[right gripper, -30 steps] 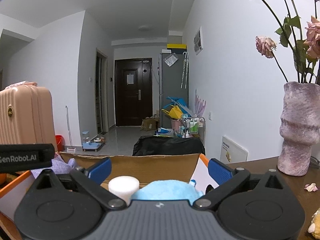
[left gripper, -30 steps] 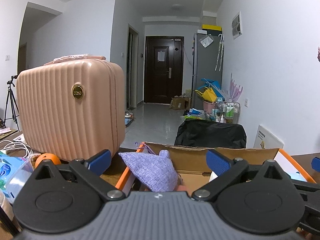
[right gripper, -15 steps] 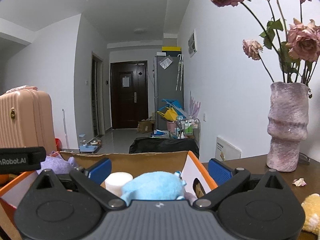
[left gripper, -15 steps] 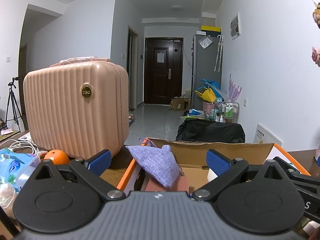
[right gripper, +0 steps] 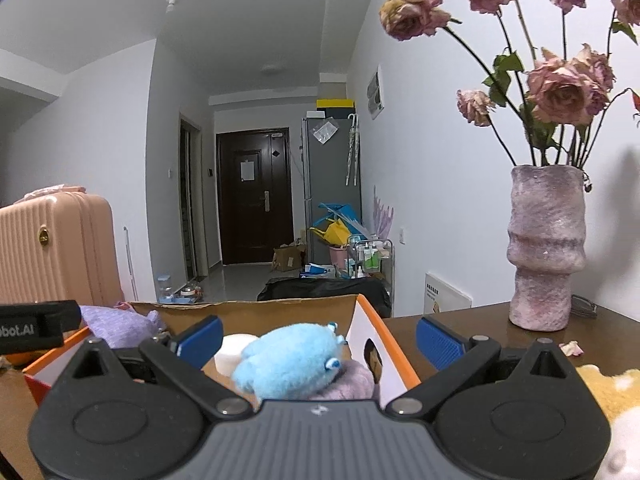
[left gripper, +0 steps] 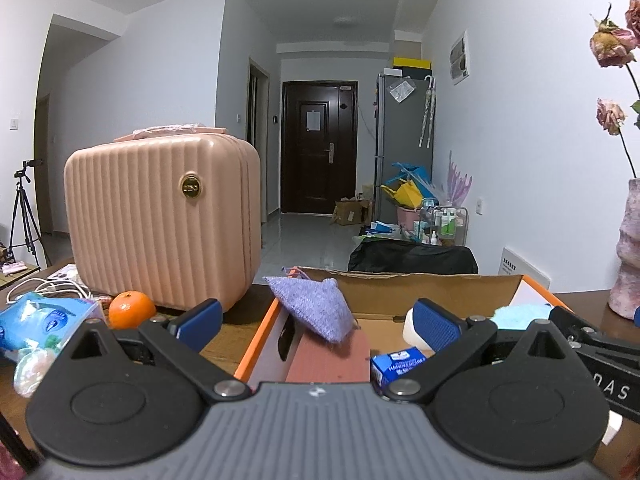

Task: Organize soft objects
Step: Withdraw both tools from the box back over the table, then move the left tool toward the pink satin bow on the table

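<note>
Since the earlier frames both cameras have pulled back and up, so the cardboard box (left gripper: 436, 286) sits lower in each frame and shows more of its inside. The left gripper (left gripper: 316, 322) is spread wide, holding nothing, above the purple pouch (left gripper: 310, 307) at the box's left end. The right gripper (right gripper: 319, 340) is likewise spread and empty, over the blue plush toy (right gripper: 290, 364) lying in the box at lower center. A yellow plush (right gripper: 608, 390) lies at the lower right, below the vase (right gripper: 546, 250).

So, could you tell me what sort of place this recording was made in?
Most likely a lived-in flat: a hallway runs to a dark front door, with a grey fridge beside it, and a vase of dried roses stands on the wooden table.
</note>
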Tool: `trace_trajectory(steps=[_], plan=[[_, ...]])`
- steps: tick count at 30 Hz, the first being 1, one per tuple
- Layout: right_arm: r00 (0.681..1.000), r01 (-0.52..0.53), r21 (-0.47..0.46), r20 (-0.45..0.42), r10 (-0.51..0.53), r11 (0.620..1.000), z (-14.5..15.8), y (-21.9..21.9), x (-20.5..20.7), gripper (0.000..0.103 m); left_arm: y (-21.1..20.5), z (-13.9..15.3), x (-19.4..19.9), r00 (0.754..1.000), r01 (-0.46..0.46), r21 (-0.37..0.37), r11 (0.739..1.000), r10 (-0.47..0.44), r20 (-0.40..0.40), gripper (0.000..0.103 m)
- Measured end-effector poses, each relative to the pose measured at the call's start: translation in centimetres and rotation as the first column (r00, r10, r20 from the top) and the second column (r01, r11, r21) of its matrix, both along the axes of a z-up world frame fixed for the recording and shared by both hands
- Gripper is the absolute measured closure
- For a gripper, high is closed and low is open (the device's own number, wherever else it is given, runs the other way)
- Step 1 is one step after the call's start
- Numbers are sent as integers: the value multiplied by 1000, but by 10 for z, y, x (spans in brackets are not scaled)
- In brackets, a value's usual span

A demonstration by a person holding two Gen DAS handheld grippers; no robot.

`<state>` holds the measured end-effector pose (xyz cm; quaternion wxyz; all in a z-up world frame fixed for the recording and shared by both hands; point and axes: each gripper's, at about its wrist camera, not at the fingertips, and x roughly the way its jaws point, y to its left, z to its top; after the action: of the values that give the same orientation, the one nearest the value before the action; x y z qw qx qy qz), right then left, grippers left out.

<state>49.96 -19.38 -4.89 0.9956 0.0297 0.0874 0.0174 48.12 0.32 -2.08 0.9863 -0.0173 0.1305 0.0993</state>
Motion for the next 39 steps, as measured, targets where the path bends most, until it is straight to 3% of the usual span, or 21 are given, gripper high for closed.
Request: trace_trajectory(steps=[15,39], plan=[[1000,-2,-1,-7,2,1000,0,-13,-59,0,7,-2,-53,1000,1,-19,1000,-2,-22,0],[999,-51,-12,-15,51,999,4,-28,-155,0,2,1,-155,999,41,15,999,-41,-2,0]])
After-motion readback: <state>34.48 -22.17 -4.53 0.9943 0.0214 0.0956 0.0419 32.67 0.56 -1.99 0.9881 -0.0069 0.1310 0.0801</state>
